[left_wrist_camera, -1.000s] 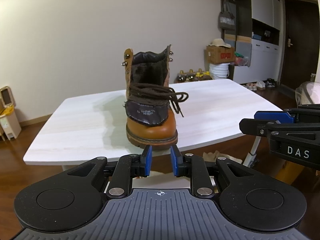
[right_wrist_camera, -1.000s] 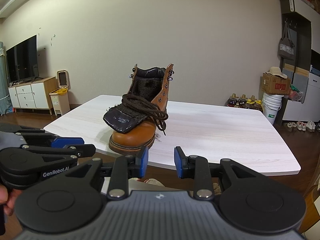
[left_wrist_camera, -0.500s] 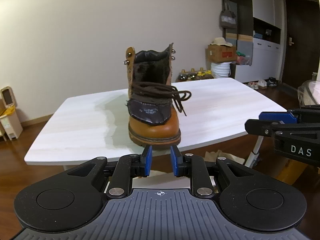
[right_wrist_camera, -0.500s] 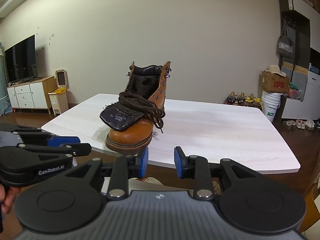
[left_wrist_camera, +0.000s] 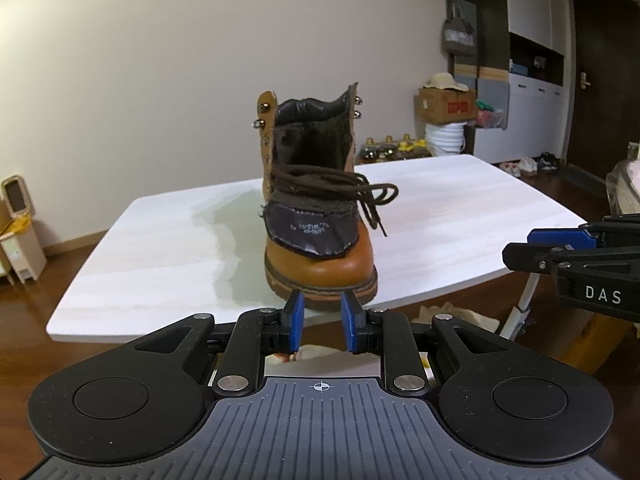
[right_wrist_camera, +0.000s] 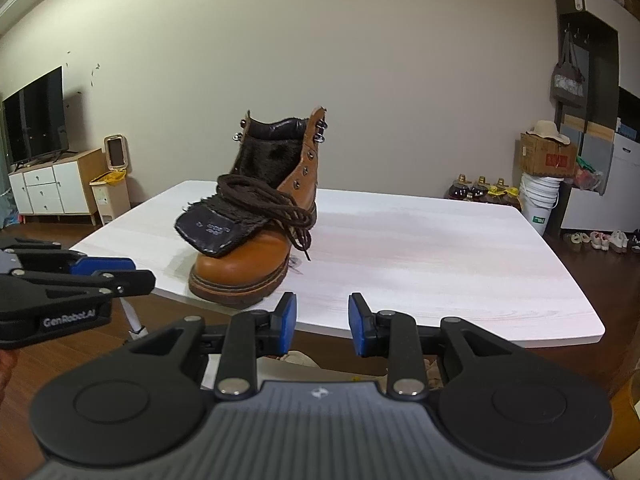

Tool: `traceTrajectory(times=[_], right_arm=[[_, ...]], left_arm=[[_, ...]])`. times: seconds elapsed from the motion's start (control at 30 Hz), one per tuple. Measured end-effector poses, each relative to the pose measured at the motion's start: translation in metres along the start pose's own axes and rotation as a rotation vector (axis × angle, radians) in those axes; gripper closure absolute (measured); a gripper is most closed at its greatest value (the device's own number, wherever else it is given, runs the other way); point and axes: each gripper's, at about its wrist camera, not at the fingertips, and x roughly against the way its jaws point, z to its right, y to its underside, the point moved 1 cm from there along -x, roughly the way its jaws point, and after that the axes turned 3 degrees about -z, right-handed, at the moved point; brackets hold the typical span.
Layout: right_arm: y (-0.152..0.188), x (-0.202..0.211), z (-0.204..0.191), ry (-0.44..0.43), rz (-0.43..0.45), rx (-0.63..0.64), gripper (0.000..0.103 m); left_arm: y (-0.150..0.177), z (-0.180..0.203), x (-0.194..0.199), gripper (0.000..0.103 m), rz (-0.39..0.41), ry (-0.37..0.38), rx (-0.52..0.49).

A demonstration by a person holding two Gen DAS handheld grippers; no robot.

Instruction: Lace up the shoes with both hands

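Both spread, empty hand-held grippers, left [left_wrist_camera: 320, 322] and right [right_wrist_camera: 322, 322], have edged nearer the tan leather boot [left_wrist_camera: 318, 216] standing unlaced on the white wood-grain bench [right_wrist_camera: 420, 264]; wooden floor [left_wrist_camera: 24, 320] surrounds it.

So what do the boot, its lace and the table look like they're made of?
Boot: probably smooth tan leather, since the toe shines; the sole looks like dark rubber.
Lace: dark brown woven cord, matte.
Table: pale wood-grain top, perhaps laminate, with a slight sheen.

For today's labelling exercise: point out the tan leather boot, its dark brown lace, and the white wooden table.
tan leather boot [left_wrist_camera: 320, 260], left wrist view, toe cap.
dark brown lace [left_wrist_camera: 360, 188], left wrist view, loose loop.
white wooden table [right_wrist_camera: 440, 256], right wrist view, bare top.
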Motion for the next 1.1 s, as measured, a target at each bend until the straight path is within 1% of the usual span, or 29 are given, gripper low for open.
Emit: traceTrajectory(times=[0.33, 0.57, 0.67, 0.7, 0.8, 0.83, 0.97, 1.0, 1.07, 1.1], right_arm=[[-0.007, -0.038, 0.014, 0.013, -0.048, -0.004, 0.071], [-0.015, -0.057, 0.016, 0.003, -0.06, 0.026, 0.069], [-0.019, -0.064, 0.017, -0.001, -0.063, 0.04, 0.068], [-0.021, -0.066, 0.017, -0.002, -0.065, 0.044, 0.065], [-0.032, -0.071, 0.016, -0.028, -0.036, 0.084, 0.064], [-0.033, -0.071, 0.016, -0.032, -0.034, 0.092, 0.064], [-0.054, -0.081, 0.009, -0.093, -0.006, 0.184, 0.064], [-0.056, -0.082, 0.008, -0.101, -0.005, 0.191, 0.064], [-0.067, -0.091, 0.001, -0.156, -0.005, 0.248, 0.064], [-0.073, -0.095, -0.003, -0.184, -0.005, 0.277, 0.064]], left_arm=[[-0.01, -0.012, -0.024, 0.081, -0.004, 0.019, -0.002], [-0.018, -0.023, -0.036, 0.081, 0.01, 0.025, -0.008], [-0.022, -0.03, -0.043, 0.081, 0.013, 0.027, -0.018], [-0.024, -0.032, -0.046, 0.081, 0.013, 0.028, -0.021], [-0.03, -0.041, -0.054, 0.08, 0.021, 0.038, -0.024], [-0.032, -0.044, -0.057, 0.078, 0.024, 0.051, -0.026], [-0.04, -0.051, -0.062, 0.078, 0.024, 0.098, -0.04], [-0.042, -0.052, -0.06, 0.078, 0.031, 0.112, -0.059], [-0.047, -0.055, -0.056, 0.078, 0.039, 0.136, -0.107], [-0.048, -0.058, -0.057, 0.078, 0.04, 0.146, -0.114]])
